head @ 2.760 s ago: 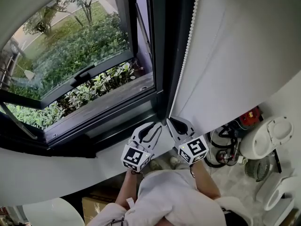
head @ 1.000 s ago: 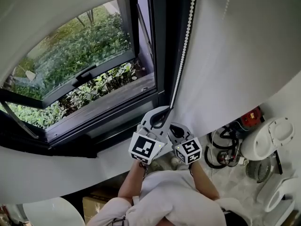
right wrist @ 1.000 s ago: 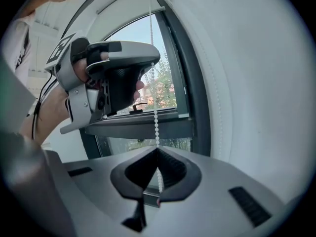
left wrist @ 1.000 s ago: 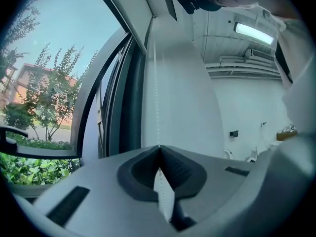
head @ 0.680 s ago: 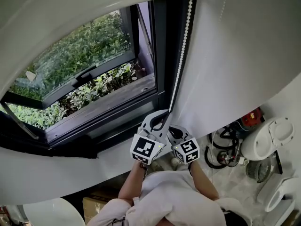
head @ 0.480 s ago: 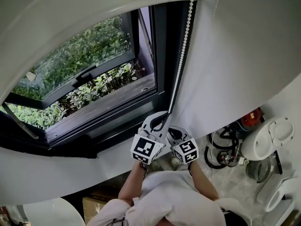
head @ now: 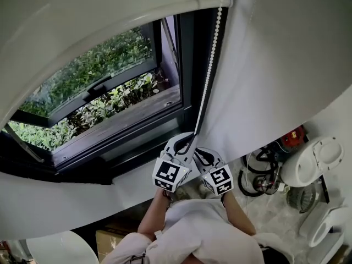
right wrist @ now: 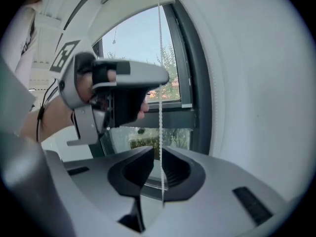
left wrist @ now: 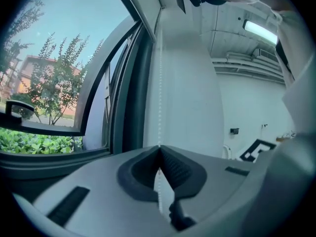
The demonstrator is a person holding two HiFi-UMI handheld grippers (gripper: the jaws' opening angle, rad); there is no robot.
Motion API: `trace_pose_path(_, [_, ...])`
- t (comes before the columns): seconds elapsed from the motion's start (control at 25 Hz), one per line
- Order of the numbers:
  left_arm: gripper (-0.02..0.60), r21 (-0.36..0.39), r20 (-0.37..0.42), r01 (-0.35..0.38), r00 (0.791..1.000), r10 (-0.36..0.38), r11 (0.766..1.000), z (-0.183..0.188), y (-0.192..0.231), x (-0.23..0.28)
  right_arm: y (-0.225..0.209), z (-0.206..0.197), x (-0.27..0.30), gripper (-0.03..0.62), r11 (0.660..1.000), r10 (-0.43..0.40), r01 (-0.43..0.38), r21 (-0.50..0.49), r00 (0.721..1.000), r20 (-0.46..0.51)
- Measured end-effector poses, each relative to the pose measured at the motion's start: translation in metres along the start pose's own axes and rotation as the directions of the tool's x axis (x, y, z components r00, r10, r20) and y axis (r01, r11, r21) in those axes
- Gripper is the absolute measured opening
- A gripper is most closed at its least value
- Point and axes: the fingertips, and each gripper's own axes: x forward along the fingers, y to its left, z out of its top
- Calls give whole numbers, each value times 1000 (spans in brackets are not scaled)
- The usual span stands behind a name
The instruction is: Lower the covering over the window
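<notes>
Left gripper (left wrist: 159, 154), cube (head: 171, 175) bearing square markers, pinches bead chain (left wrist: 159, 107)

In the head view, the lower run of the white beaded pull chain (head: 207, 81) vanishes behind the left tool (head: 190, 140). The white fabric roller blind (head: 82, 43) is cut off by the top and left edges. The person's white-clad torso (head: 203, 230) runs off the bottom edge and covers most of a brown cardboard box (head: 110, 241). A small red object (head: 293, 136) on the floor is too small to identify. In the left gripper view, the chain fades out against the pale wall higher up.
</notes>
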Motion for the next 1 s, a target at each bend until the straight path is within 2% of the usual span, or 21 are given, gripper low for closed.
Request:
trace_pose_path(0.24, [12, -29, -40, -4, 999, 2, 1000, -27, -2, -4, -6, 43, -27, 63, 999, -29, 31, -28, 995, 91])
trace_pose_path(0.48, [12, -49, -81, 3, 997, -7, 999, -55, -6, -5, -14, 92, -52, 63, 997, -52, 62, -40, 978, 203])
trace_pose_path(0.72, [12, -66, -84, 11, 996, -16, 998, -79, -10, -6, -6, 138, -62, 67, 994, -29, 58, -92, 956, 291])
trace_pose_path(1.0, [12, -80, -122, 18, 992, -28, 997, -107, -16, -7, -4, 185, -63, 92, 985, -6, 70, -160, 929, 369])
